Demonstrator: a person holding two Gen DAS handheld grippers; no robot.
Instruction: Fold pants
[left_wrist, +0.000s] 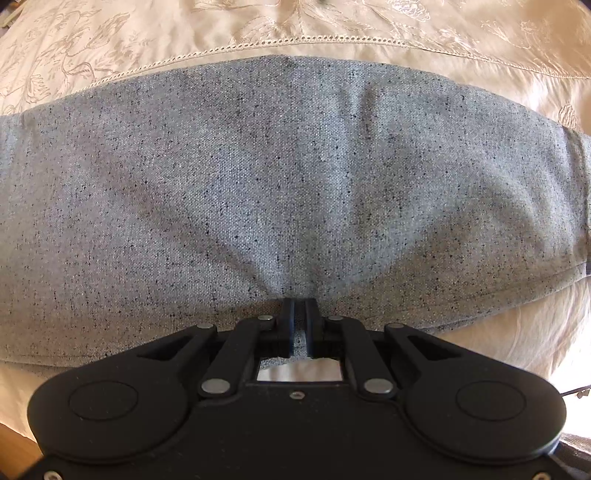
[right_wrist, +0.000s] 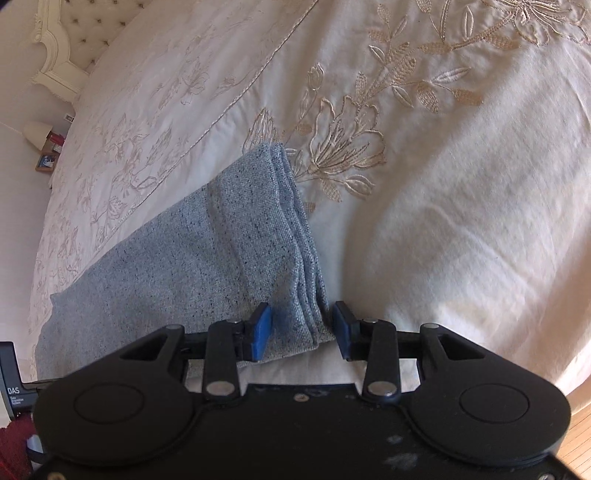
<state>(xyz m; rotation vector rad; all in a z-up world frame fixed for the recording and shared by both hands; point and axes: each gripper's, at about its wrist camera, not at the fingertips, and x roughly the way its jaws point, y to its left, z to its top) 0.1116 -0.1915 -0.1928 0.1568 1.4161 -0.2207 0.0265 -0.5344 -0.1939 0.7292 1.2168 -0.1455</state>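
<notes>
Grey speckled pants (left_wrist: 280, 177) lie folded across the cream embroidered bedspread (left_wrist: 332, 26). My left gripper (left_wrist: 299, 306) points down at their near edge, shut on a pinch of the fabric, which puckers toward the jaws. In the right wrist view the pants (right_wrist: 207, 251) end in a stack of layered edges. My right gripper (right_wrist: 301, 326) stands open with the near corner of that stack between its blue pads (right_wrist: 262, 332). The pads do not press on the cloth.
The bedspread (right_wrist: 443, 184) spreads wide to the right of the pants. A cream tufted headboard (right_wrist: 70, 44) and a lamp (right_wrist: 37, 133) stand at the far left. Wooden floor (right_wrist: 580, 435) shows at the bed's near edge.
</notes>
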